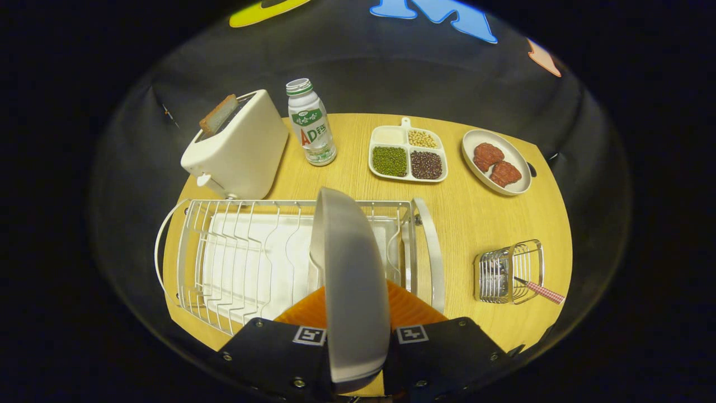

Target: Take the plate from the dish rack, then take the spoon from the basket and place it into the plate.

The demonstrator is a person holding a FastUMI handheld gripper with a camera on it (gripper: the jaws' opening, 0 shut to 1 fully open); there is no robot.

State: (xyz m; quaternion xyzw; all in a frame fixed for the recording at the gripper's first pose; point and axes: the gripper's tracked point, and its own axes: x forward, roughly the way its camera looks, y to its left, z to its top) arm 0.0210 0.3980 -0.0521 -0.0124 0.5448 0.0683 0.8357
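1. Gripper (358, 336): both fingers pressed against a plate (352, 280), one on each face. Clamped tight, no gap visible.
2. Plate stands on edge between the fingers, upright, rim pointing away from the gripper. Pale grey, glossy. Its far rim overlaps the dish rack (268, 257); cannot tell whether it touches the wires.
3. Dish rack sits just ahead of the fingers, spreading mostly to the left. White wire, white drip tray beneath. Slots visible on the left hold nothing.
4. Ahead and to the right of the fingers, well apart from the rack: a small wire basket (510, 271) on the wooden table (475, 212). A spoon (540, 289) lies in it, its checked handle sticking out over the right side.
5. Beyond the rack, left: white toaster (238, 148) with a slice of bread (218, 115) standing up out of the slot.
6. Just right of the toaster: a plastic bottle (310, 123), upright, capless.
7. Farther right, beyond the rack: a divided tray (407, 154) with four compartments of beans and grains.
8. Far right: an oval dish (495, 162) holding two reddish pieces of food.
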